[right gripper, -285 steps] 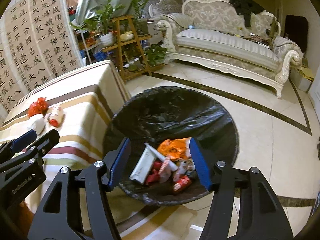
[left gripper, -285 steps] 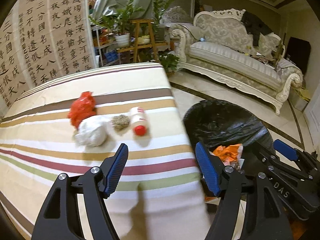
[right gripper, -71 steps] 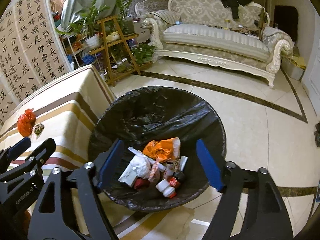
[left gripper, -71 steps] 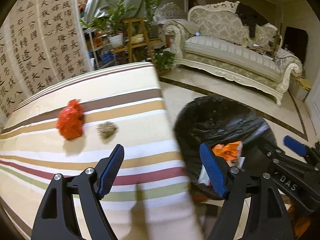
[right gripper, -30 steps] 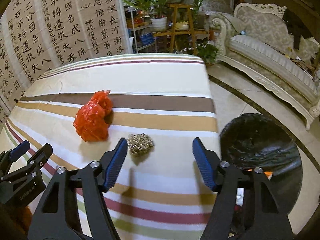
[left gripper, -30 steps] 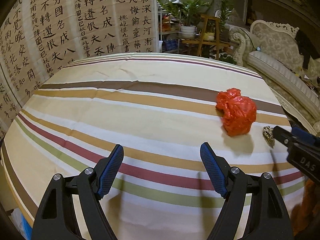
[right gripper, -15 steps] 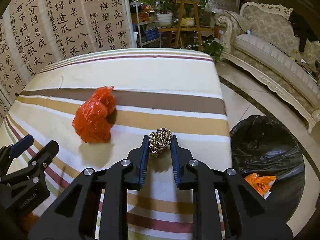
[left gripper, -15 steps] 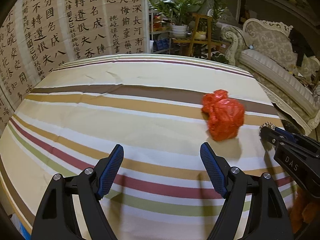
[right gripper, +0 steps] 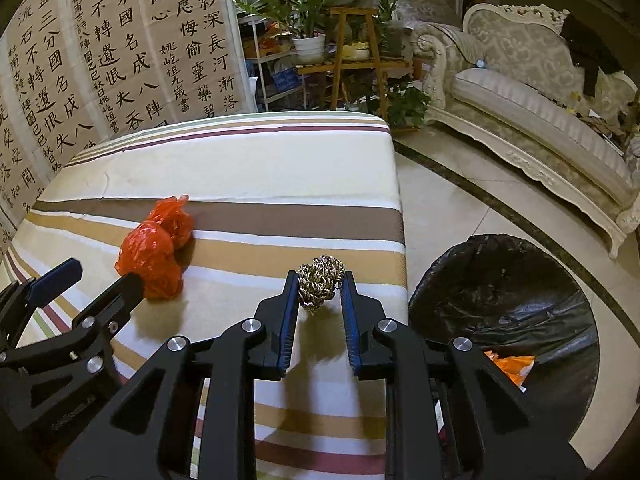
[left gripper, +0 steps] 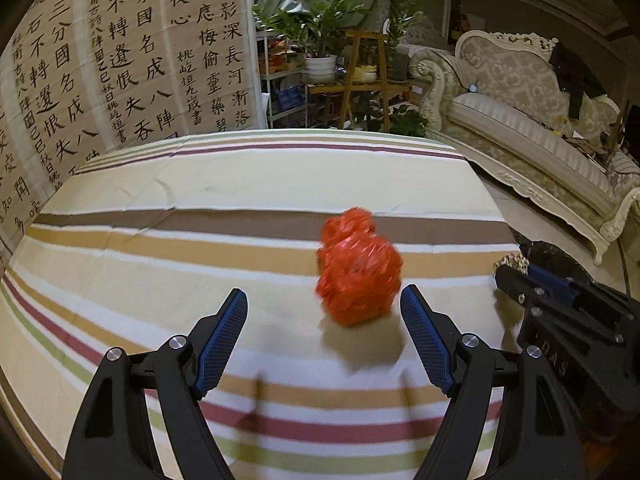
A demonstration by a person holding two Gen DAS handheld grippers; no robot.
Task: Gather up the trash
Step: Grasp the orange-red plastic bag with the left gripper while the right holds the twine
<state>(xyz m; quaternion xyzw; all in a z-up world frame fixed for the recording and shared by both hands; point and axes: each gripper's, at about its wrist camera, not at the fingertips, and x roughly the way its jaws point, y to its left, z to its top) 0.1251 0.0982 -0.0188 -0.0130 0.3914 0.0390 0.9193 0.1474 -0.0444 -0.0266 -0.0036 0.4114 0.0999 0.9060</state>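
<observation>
A crumpled red plastic bag [left gripper: 358, 276] lies on the striped tablecloth [left gripper: 200, 208]; it also shows in the right wrist view [right gripper: 154, 256]. My left gripper [left gripper: 324, 312] is open, its jaws wide apart just short of the bag, whose right side lies between the fingertips. My right gripper [right gripper: 320, 284] is shut on a brown scrubber ball [right gripper: 320, 282] and holds it above the table's right edge. The ball also shows in the left wrist view [left gripper: 510, 261]. A bin with a black liner [right gripper: 504, 304] stands on the floor to the right, with orange trash [right gripper: 508, 364] inside.
A calligraphy screen [left gripper: 120, 60] stands behind the table. A plant shelf [left gripper: 360, 76] and a white sofa [left gripper: 532, 132] lie beyond on the tiled floor [right gripper: 472, 216]. The table's right edge [right gripper: 402, 216] drops off beside the bin.
My right gripper has lifted the scrubber ball and moved it toward the table's right edge. My left gripper has moved closer to the red bag.
</observation>
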